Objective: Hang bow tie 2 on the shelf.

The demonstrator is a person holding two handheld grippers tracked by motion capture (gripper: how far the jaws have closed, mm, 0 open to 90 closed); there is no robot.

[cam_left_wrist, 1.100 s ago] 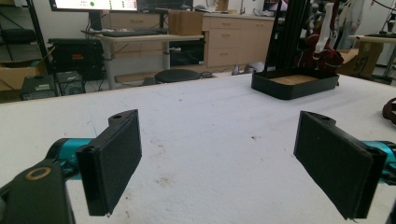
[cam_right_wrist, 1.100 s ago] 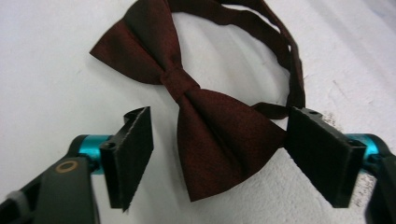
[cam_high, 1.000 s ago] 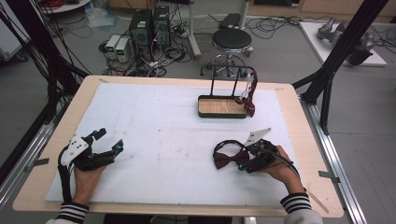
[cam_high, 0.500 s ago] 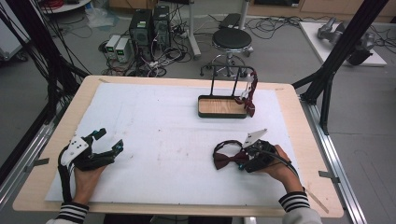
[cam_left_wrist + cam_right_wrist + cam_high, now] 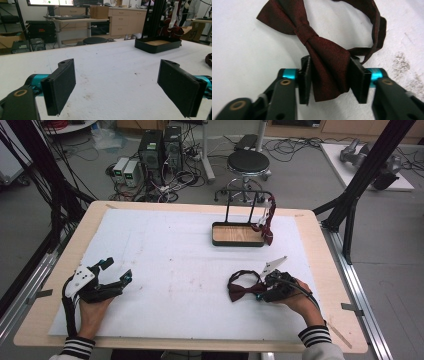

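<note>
Your right gripper (image 5: 329, 77), jaws just closing, clasps one wing of the maroon bow tie (image 5: 312, 37) lying well short of the stand tray (image 5: 238, 234); squeeze firmly before lifting, left gripper (image 5: 120, 87) resting spread.

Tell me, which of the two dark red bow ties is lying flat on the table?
The bow tie between the right hand-held gripper jaws, near the table's front. The other bow tie hangs from the rack.

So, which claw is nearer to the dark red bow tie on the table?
The right claw. Its jaws have just been closing and now press on one wing of the bow tie. The left claw rests open at the table's opposite side, far from it.
</note>
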